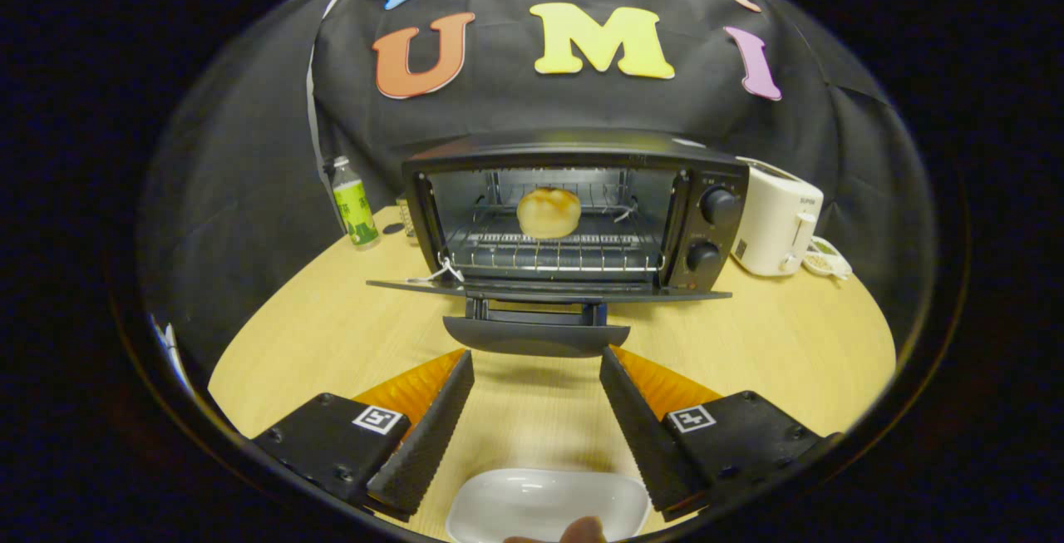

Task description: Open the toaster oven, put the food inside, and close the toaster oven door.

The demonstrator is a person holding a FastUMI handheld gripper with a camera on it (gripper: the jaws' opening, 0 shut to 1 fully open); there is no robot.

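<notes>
Oven (573, 219) stands mid-bench (332, 335), door (540, 289) dropped flat toward the claw (536, 389). Left of the oven stands a bottle (353, 202). Inside the oven, a bun (549, 212) sits on the rack (549, 252). Right of the oven stands a toaster (777, 223). Before the oven door, the claw's fingers are spread apart, holding nothing, above a white dish (540, 505).

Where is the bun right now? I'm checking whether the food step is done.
In the gripper view the bun sits on the wire rack inside the open toaster oven, well beyond the open gripper, left of the control knobs.
</notes>
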